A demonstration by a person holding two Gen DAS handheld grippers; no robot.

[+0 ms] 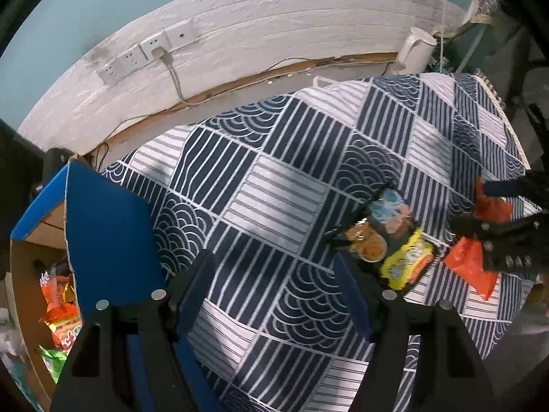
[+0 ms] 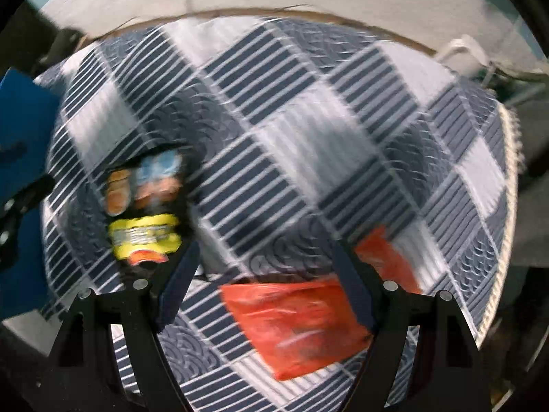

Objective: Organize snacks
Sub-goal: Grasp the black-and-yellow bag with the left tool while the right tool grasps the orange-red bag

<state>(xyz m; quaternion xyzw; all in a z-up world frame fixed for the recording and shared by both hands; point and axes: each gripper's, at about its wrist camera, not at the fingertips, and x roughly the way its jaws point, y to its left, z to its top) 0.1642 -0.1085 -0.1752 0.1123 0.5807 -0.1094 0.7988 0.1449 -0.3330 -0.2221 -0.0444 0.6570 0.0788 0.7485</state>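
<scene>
My left gripper (image 1: 271, 257) hangs open over the blue-and-white patterned tablecloth (image 1: 281, 185) with nothing between its fingers. To its right lie a black-and-blue snack pack (image 1: 391, 213), a yellow pack (image 1: 406, 262) and an orange-red packet (image 1: 471, 267). In the blurred right wrist view my right gripper (image 2: 266, 245) points down, open, above an orange-red packet (image 2: 295, 322) lying flat on the cloth between its fingers. A second orange-red packet (image 2: 384, 257) lies just behind the right finger. The yellow pack (image 2: 144, 237) and the black-and-blue pack (image 2: 154, 178) are to the left.
A cardboard box with blue flaps (image 1: 106, 233) stands at the table's left, with several snack packets (image 1: 58, 309) inside. A white wall with sockets (image 1: 151, 48) and a white kettle (image 1: 415, 51) lie beyond the far edge. The cloth's fringed edge (image 2: 511, 178) drops off on the right.
</scene>
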